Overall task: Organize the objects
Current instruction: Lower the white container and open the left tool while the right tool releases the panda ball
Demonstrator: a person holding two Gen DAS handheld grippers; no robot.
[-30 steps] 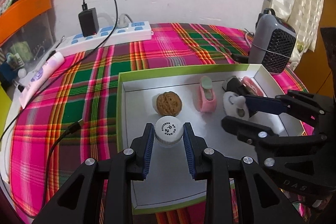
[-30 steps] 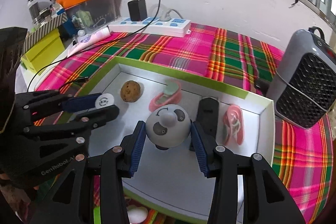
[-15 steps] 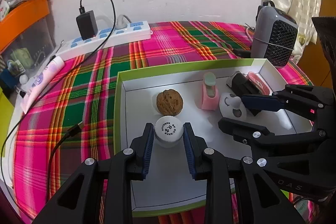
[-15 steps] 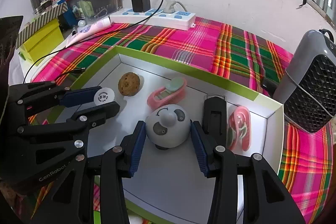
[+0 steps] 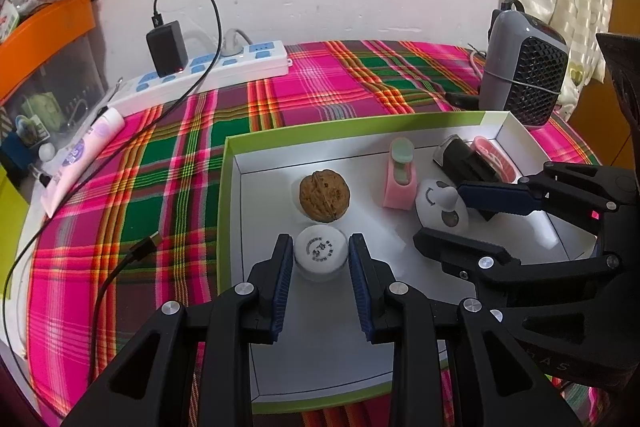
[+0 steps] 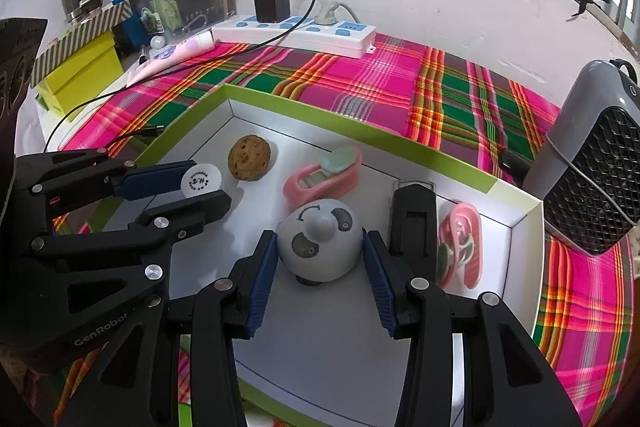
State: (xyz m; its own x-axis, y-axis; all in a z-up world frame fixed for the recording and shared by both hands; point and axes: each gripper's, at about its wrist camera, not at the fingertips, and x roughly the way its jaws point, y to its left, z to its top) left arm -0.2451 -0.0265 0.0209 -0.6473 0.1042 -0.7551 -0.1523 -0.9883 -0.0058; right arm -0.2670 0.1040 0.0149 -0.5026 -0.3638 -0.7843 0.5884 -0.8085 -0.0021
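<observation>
Tray [image 5: 230,187] on counter [image 5: 160,167]. In tray, L to R: cap [image 5: 320,254] w/ walnut [image 5: 324,195] behind, clip [image 5: 400,173], panda [image 5: 440,205], black box [image 5: 464,159]. Power strip [image 5: 208,77] behind tray, heater [image 5: 524,77] far R.

Your left gripper [image 5: 320,259] opened slightly, gaps now beside white cap [image 5: 320,253]; right gripper [image 6: 319,259] loosened off panda toy [image 6: 319,245].

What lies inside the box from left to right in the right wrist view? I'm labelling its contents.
White cap → walnut → pink clip with the green pad → panda-faced ball → black case → second pink clip.
</observation>
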